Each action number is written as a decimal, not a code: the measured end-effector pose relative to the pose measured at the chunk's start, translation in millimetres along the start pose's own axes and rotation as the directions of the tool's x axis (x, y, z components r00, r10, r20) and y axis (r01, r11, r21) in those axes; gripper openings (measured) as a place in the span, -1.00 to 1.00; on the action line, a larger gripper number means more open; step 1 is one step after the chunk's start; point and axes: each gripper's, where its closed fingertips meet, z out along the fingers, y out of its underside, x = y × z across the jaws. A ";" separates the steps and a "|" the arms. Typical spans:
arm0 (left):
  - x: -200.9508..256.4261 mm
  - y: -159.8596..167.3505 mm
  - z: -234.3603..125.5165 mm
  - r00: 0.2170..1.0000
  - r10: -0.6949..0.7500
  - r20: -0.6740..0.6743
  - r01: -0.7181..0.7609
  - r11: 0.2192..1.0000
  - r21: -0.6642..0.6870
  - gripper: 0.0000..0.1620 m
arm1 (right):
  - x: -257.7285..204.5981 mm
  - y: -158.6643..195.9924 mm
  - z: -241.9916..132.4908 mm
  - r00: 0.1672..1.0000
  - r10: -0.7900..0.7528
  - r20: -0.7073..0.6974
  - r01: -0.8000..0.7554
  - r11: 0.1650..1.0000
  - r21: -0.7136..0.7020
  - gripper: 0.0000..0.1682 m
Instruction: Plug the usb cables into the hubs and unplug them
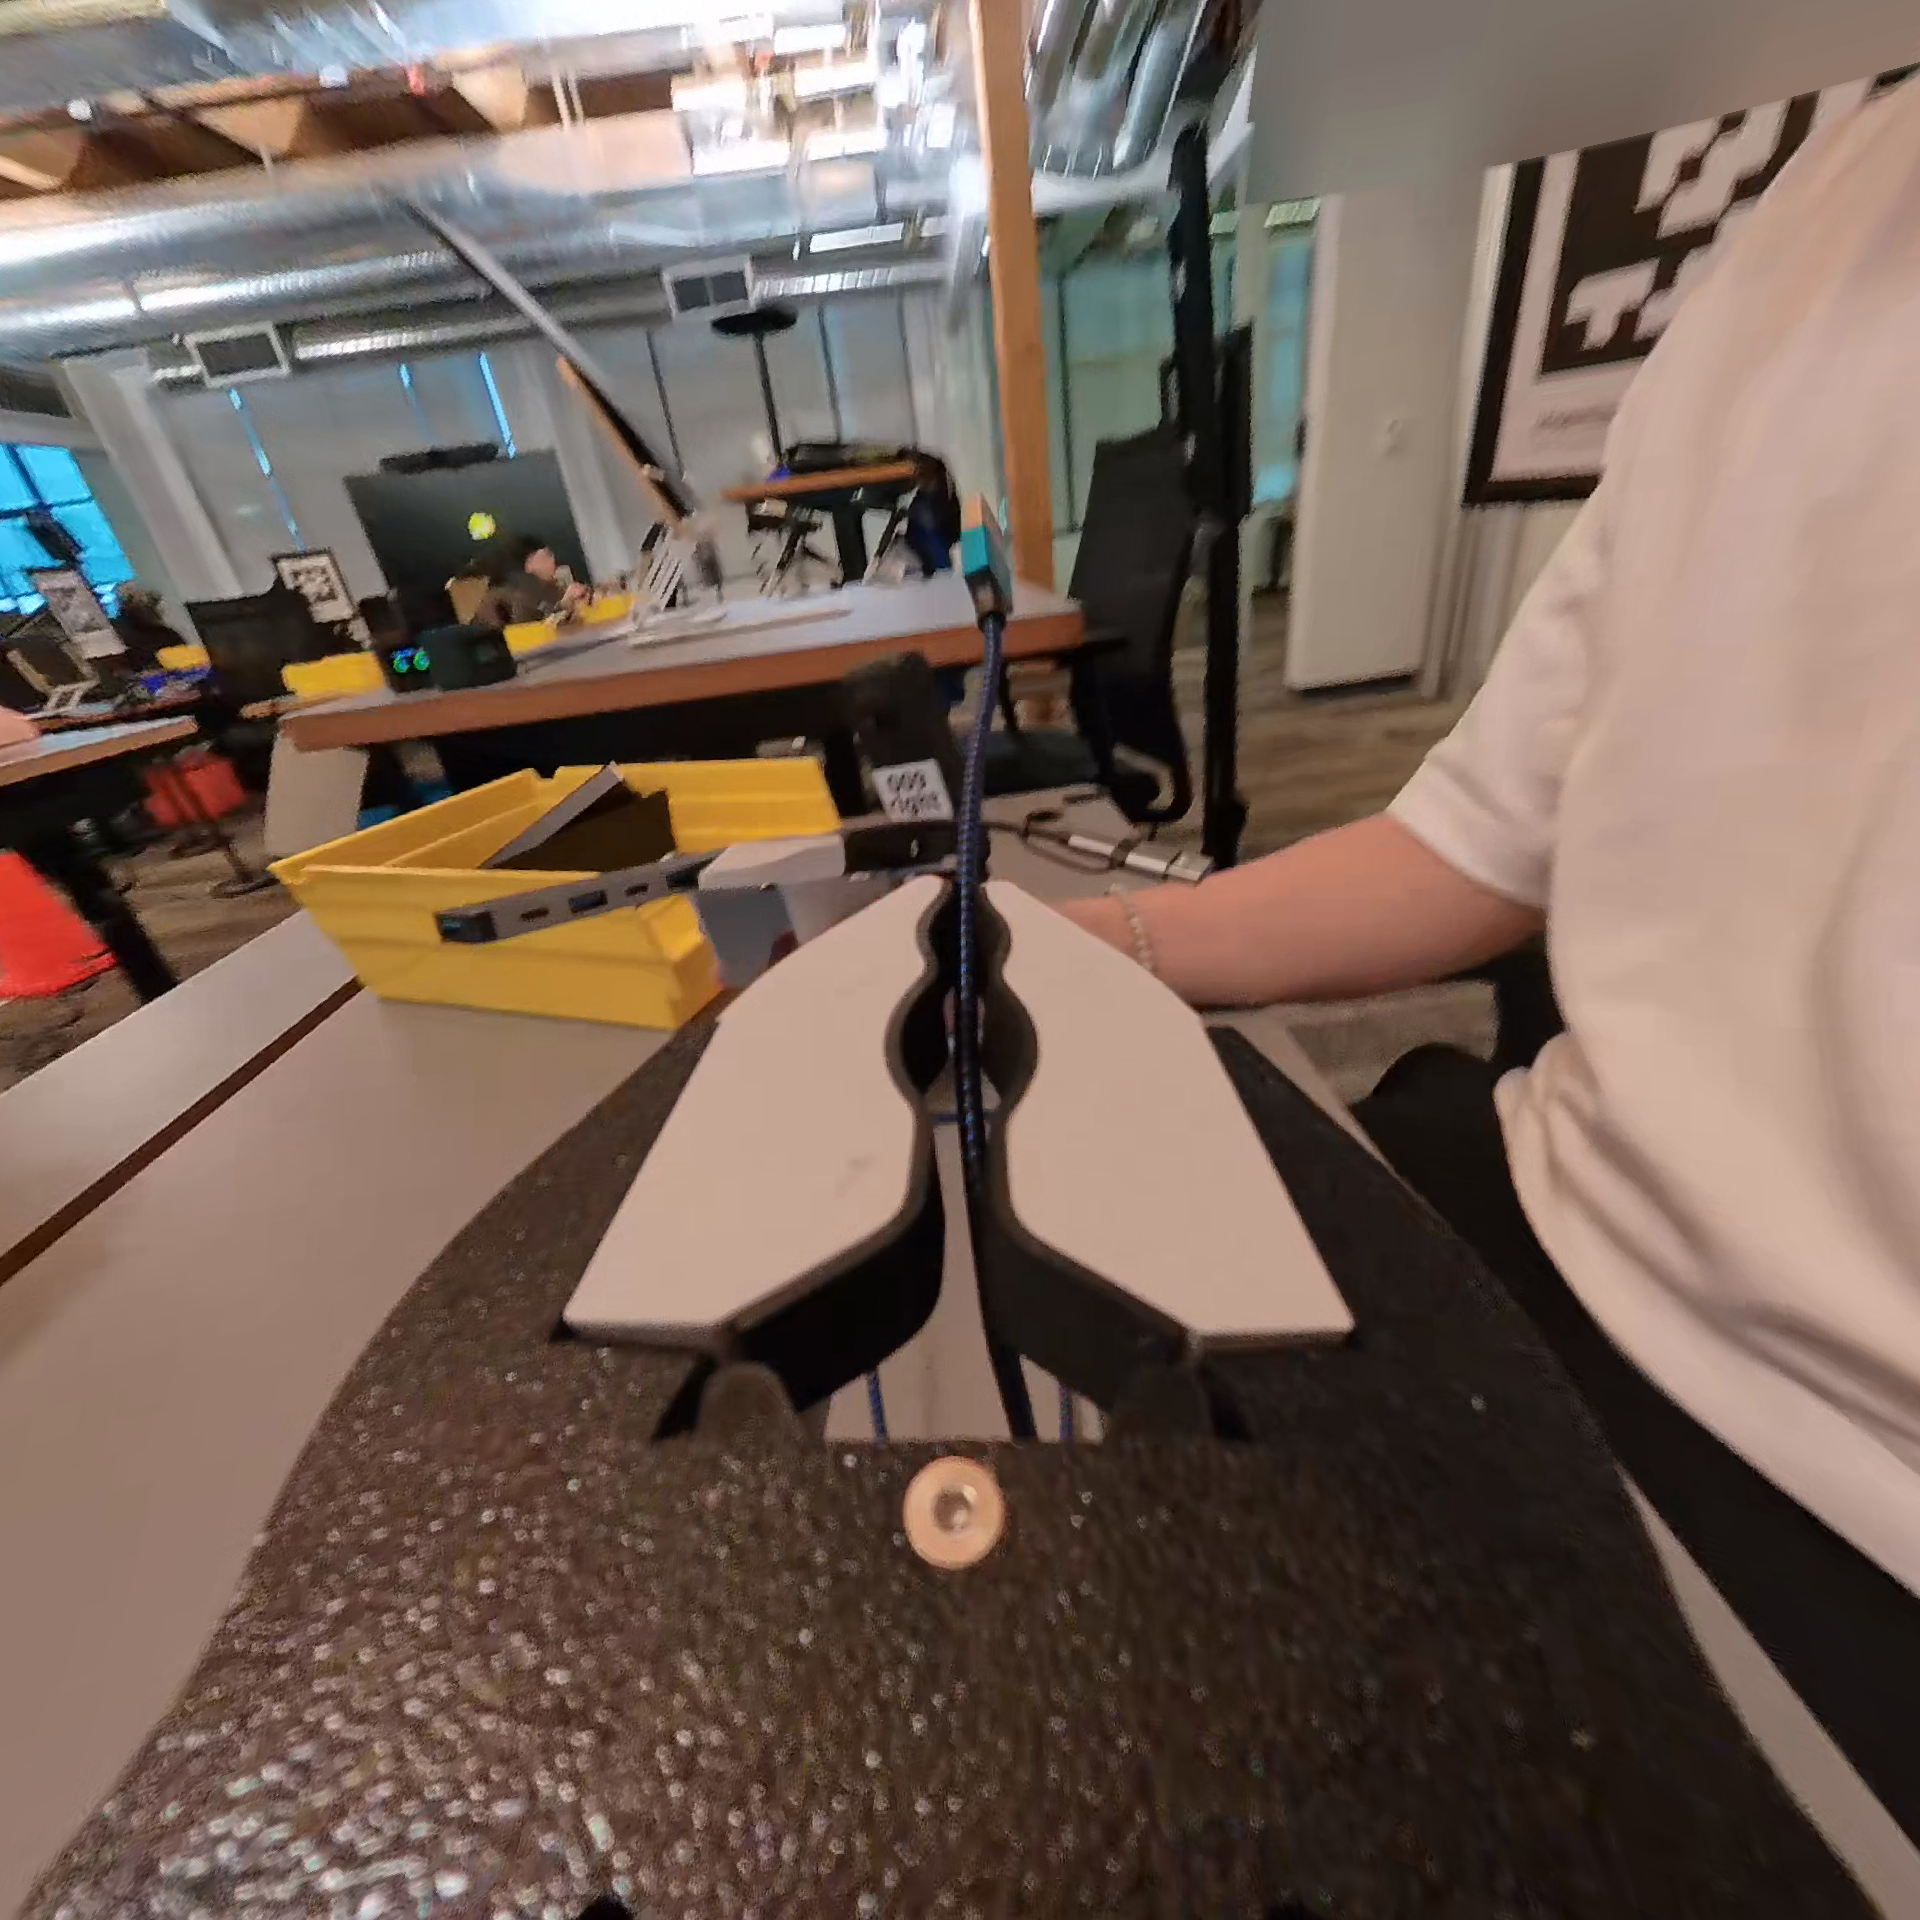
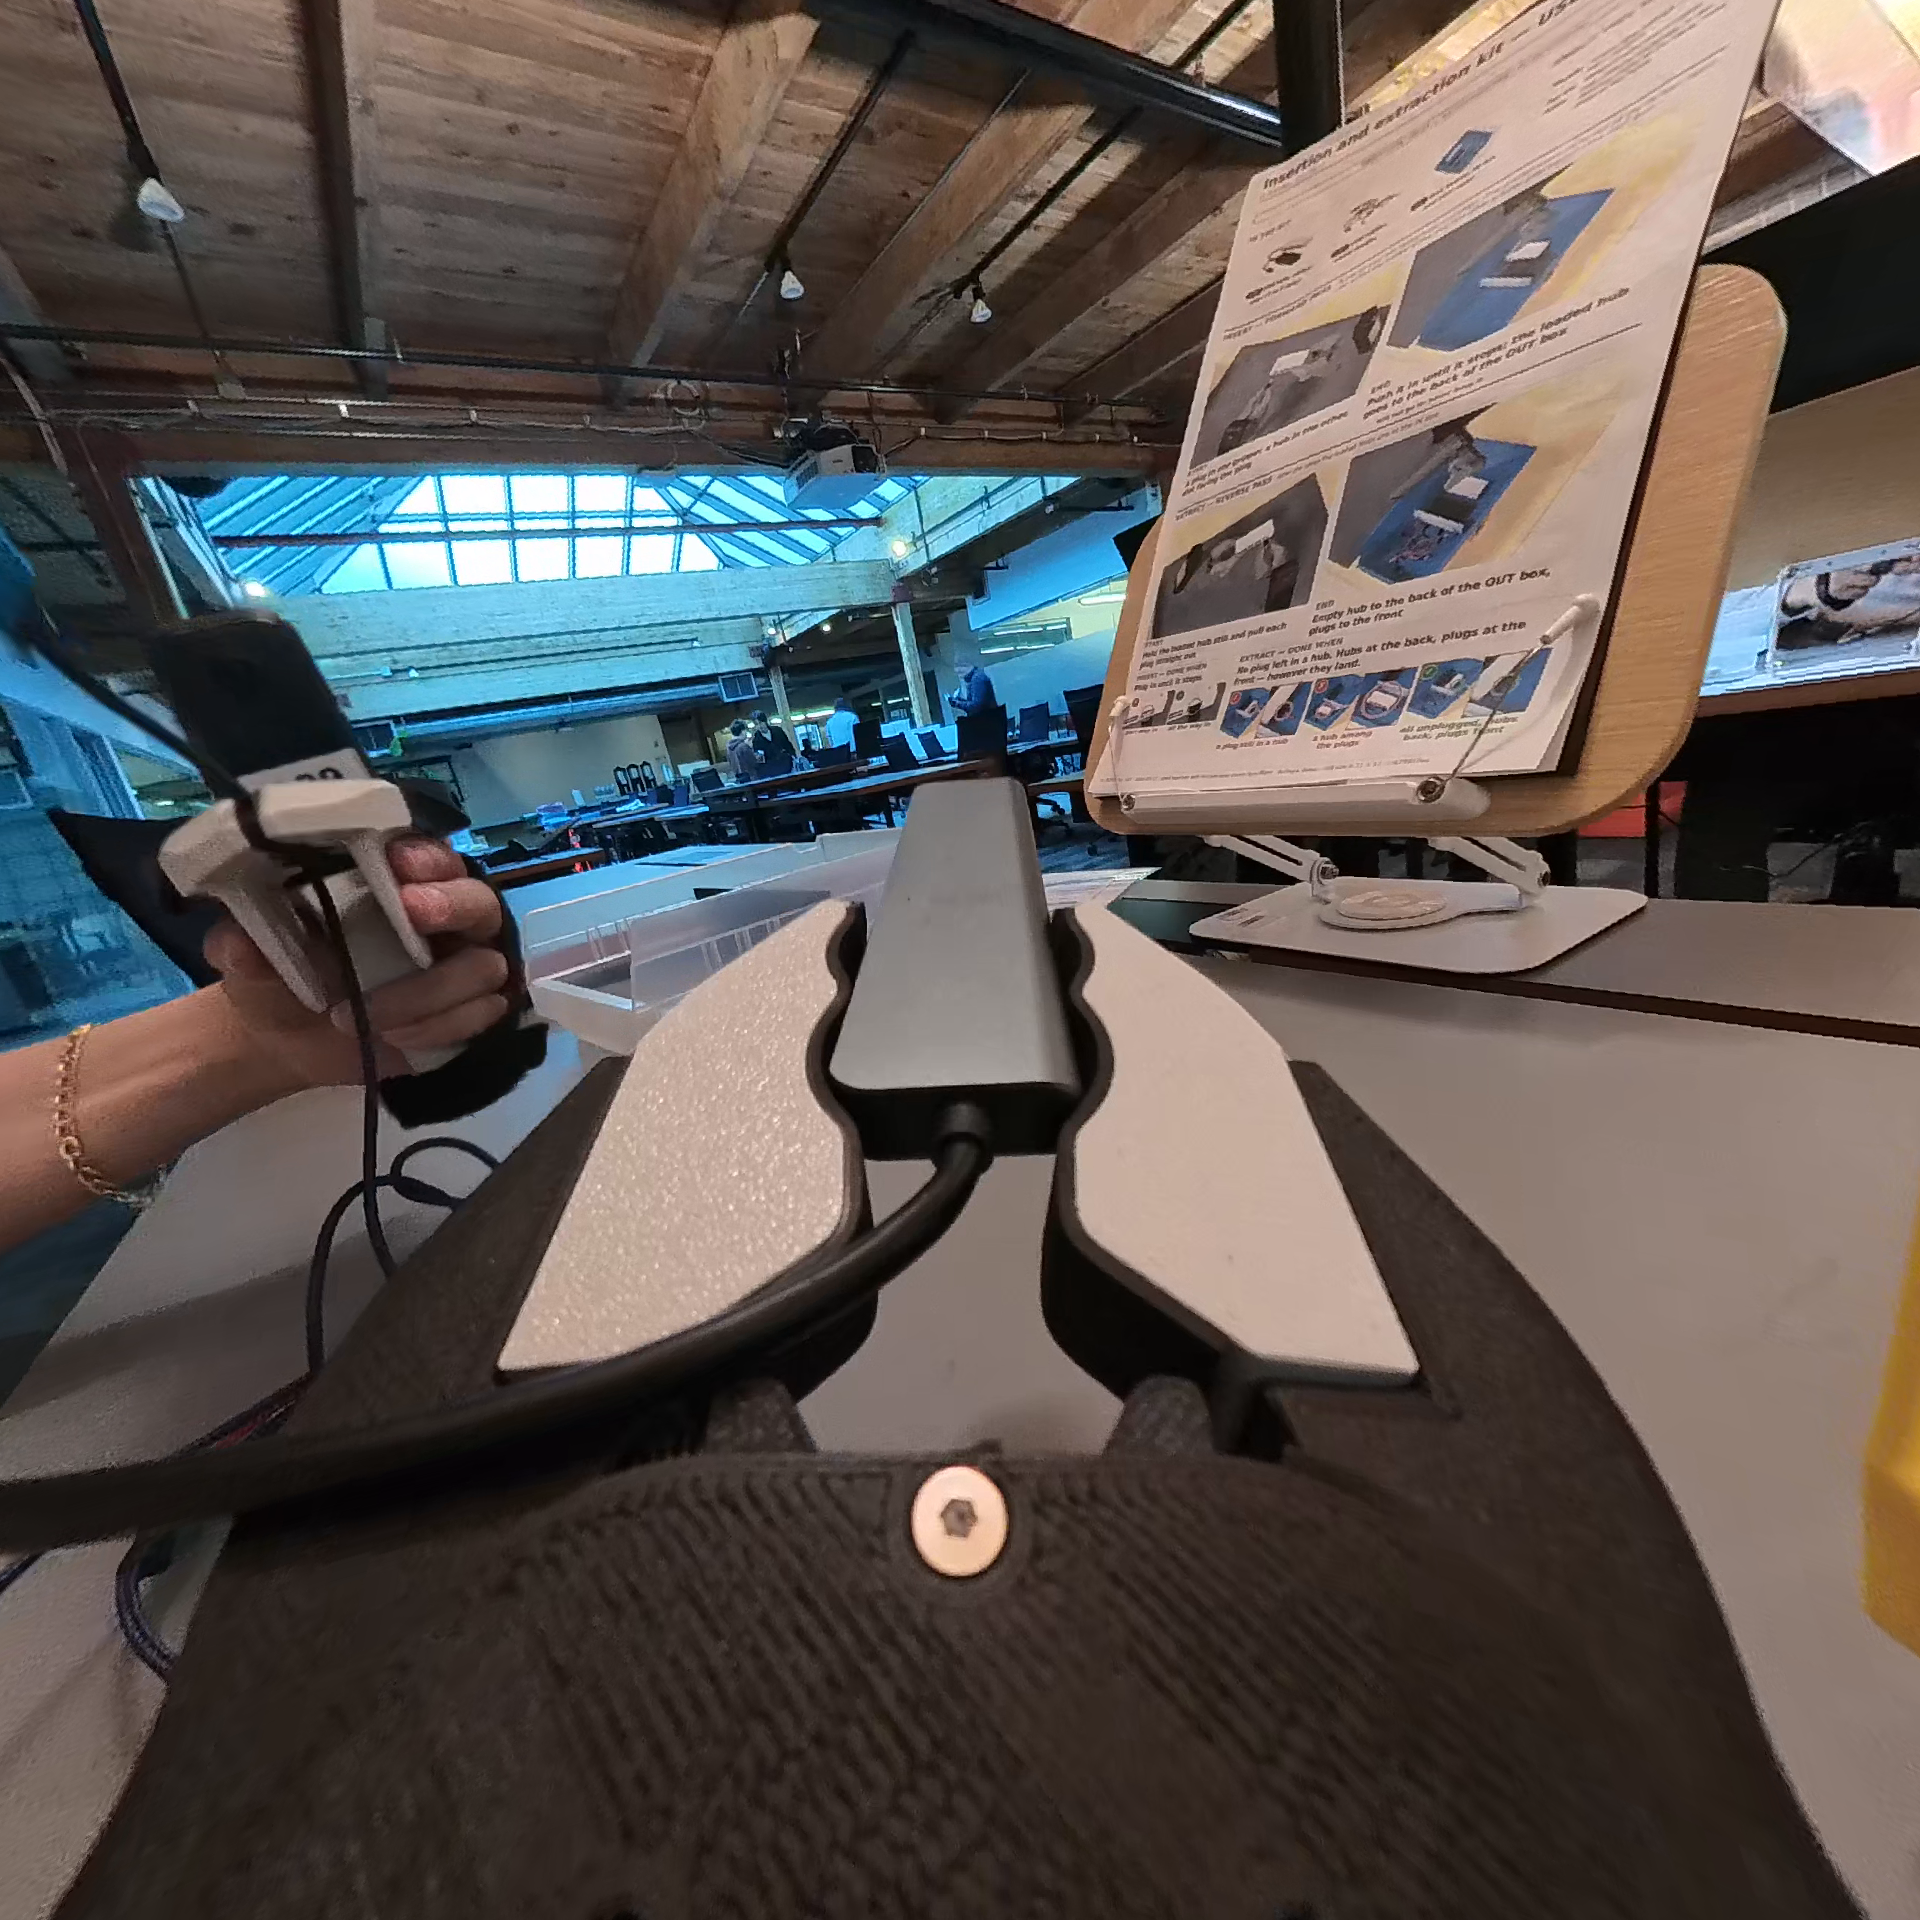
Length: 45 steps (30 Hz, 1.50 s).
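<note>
My left gripper is shut on a blue and black braided USB cable. The cable stands up from the fingertips, and its plug is at the top, above and to the right of the hub. My right gripper is shut on a flat grey hub, which points forward; the hub's black lead curves away to the left. In the left wrist view the hub juts out to the left, with its ports showing. The left gripper also shows at the left of the right wrist view, where a hand holds it.
A yellow bin holding another hub stands on the grey table behind the held hub. A clear tray is ahead of the right gripper. A wooden stand with an instruction sheet is at the right. A person's arm reaches in. Spacing between my two grippers at the tips: around 20 centimeters.
</note>
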 end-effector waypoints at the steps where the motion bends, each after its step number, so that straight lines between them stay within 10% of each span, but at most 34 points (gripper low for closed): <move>1: 1.1 -3.5 -1.9 1.000 -0.020 -0.017 0.021 0.999 0.039 -1.00 | -1.0 0.6 0.5 1.000 -0.007 0.002 0.007 1.000 -0.005 -0.58; 12: 8.6 -18.2 -3.4 0.985 -0.082 -0.149 0.111 0.974 0.198 -1.00 | -6.8 4.7 3.7 0.999 -0.048 0.017 0.049 0.998 -0.035 -0.58; 23: -33.3 18.4 -4.2 0.981 0.032 0.193 0.019 0.967 -0.256 -1.00 | -4.3 2.4 1.8 1.000 -0.025 0.017 0.025 1.000 -0.017 -0.58; 29: -89.1 30.2 -48.0 0.728 0.515 0.452 -0.056 0.702 -0.710 -0.99 | -2.4 1.1 0.8 1.000 -0.013 0.010 0.014 1.000 -0.007 -0.59; 34: -109.6 -4.6 -74.4 0.247 0.963 0.105 -0.116 0.137 -0.984 -1.00 | -2.4 1.4 1.4 1.000 -0.019 0.007 0.019 1.000 -0.008 -0.58; 38: -91.6 44.8 -48.4 0.280 0.936 -0.212 -0.231 -0.149 -0.961 -1.00 | -2.4 1.5 1.6 1.000 -0.018 0.009 0.018 1.000 -0.009 -0.58; 45: -71.3 95.7 -42.6 0.502 0.853 -0.141 -0.264 -0.004 -0.964 -0.99 | -3.0 1.4 1.5 1.000 -0.016 0.014 0.016 1.000 -0.009 -0.58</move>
